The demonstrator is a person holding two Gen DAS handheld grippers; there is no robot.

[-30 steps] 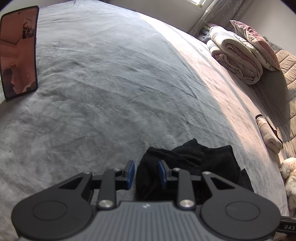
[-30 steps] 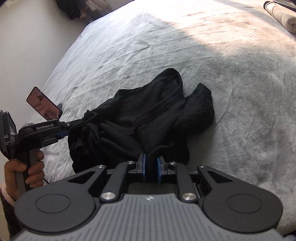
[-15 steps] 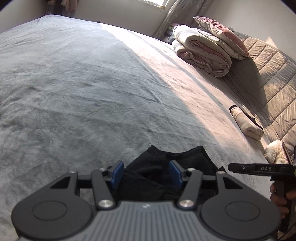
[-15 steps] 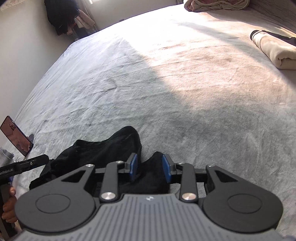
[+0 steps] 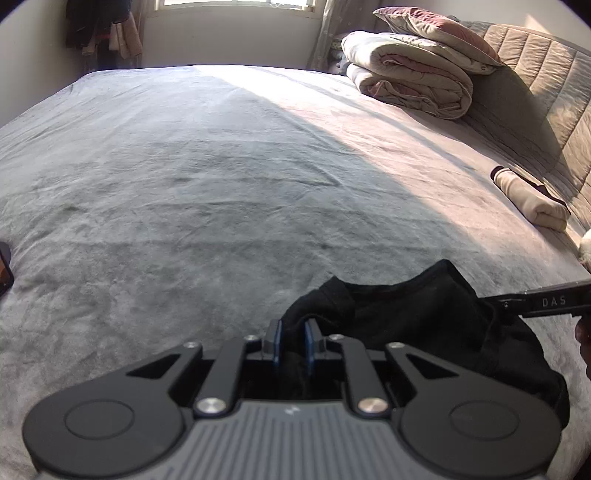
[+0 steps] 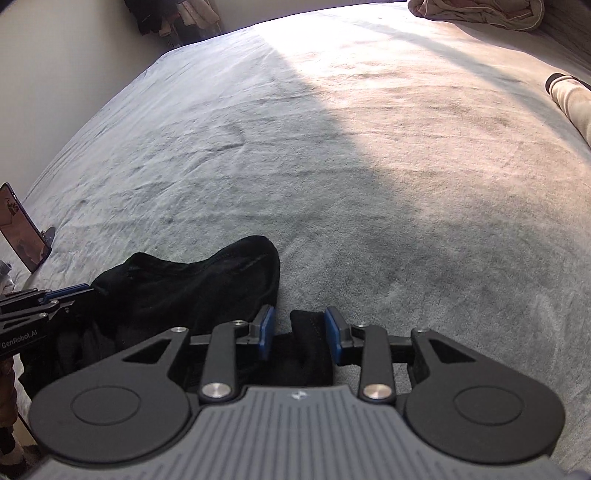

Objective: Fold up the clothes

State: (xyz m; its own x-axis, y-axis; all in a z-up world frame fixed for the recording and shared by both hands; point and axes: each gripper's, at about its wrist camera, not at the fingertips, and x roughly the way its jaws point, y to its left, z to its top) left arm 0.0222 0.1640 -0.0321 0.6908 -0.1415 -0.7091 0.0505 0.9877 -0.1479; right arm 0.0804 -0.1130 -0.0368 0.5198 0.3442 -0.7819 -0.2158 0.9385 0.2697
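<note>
In the left wrist view a crumpled garment (image 5: 424,321) lies on the bed (image 5: 221,184) at lower right of the frame, with the left gripper (image 5: 291,343) at its left edge. A folded duvet (image 5: 410,88) sits at upper right under a pillow (image 5: 436,35), and a rolled cloth (image 5: 528,199) lies at right. In the right wrist view a phone (image 6: 22,229) stands at the left edge.

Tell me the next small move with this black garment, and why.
Probably close the right gripper: its jaws stand apart around a fold of the black garment without pinching it, while the left gripper has just closed on another bunch. Both need a hold before lifting it to spread.
</note>
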